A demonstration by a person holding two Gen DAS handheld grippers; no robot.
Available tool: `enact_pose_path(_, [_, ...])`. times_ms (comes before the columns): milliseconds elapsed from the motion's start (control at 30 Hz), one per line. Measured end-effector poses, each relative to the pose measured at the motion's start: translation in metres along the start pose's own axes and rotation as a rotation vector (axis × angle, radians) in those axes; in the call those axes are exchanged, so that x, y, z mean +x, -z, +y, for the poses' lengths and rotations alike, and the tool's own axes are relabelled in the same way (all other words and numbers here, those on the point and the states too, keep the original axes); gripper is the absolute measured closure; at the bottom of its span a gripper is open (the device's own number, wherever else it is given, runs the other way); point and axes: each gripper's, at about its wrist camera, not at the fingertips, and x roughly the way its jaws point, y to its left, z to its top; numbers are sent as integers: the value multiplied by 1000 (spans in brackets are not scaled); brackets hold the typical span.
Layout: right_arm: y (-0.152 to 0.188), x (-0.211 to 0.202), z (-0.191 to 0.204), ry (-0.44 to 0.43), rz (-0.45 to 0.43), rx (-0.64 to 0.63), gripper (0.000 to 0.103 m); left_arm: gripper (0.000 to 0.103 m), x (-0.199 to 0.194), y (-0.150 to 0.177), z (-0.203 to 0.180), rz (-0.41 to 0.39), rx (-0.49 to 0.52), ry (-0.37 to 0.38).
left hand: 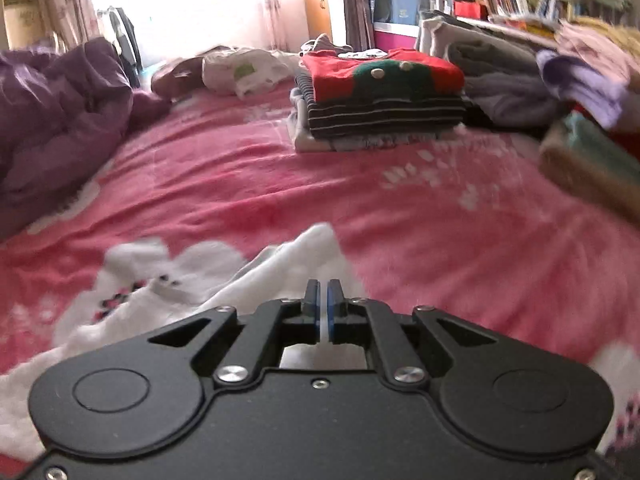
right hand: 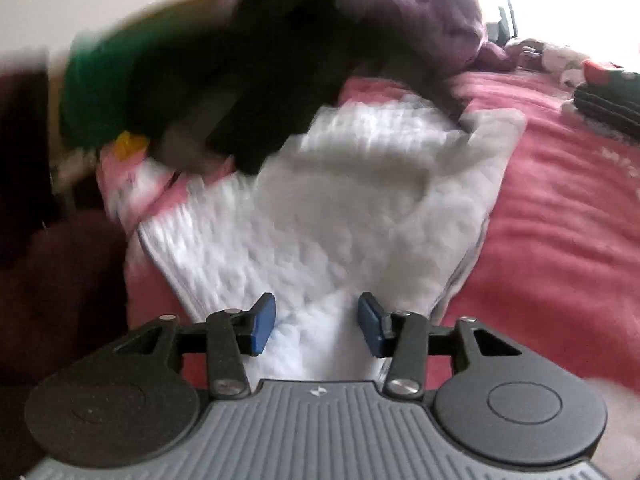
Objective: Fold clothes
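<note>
White garment nubby knit; pink bedspread fuzzy fleece.

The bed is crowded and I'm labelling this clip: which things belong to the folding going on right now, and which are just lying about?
In the job:
- white garment, spread on the pink bedspread
- left gripper, shut on a fold of it
- right gripper, open over it

Lying about:
- stack of folded clothes, red sweater on top
- purple duvet
- grey folded pile
</note>
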Motion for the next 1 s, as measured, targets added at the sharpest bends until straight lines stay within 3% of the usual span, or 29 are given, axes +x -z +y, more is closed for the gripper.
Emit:
enact_pose_path(133, [1,-3,-4,-34,-8,50,48,100,48,5,16,86,-139,-38])
enact_pose_path(200, [3,-4,-3,-36,-13,54,48,100,50,7,31,85,-304,-9])
enact_pose_path(267, [4,-6,-3,-42,-19,63,48,101,42,1,32,83,-356,-9])
enact_pose_path(400, [7,-5,-4,-50,-27,69,48,100,36,-13,19,7,-271,-6])
enact_pose_path(567, [9,-4,-4,-52,-31,70,46,98,67,-9,29,109,-336,-55])
enact_pose_path(733, [8,-3,-3,-49,-28,65,46,98,53,-13,28,115,-299,-38])
enact_pose_path(767, [8,-3,-2,-48,-27,61,45,96,41,-12,33,88,-314,-21])
enact_pose_path(833, [9,-5,-1,-48,-29,61,45,65,16,-7,45,32,-333,-16])
enact_pose_path(1000, [8,-13,1,-53,-41,59,46,62,-47,19,89,-55,-396,-77])
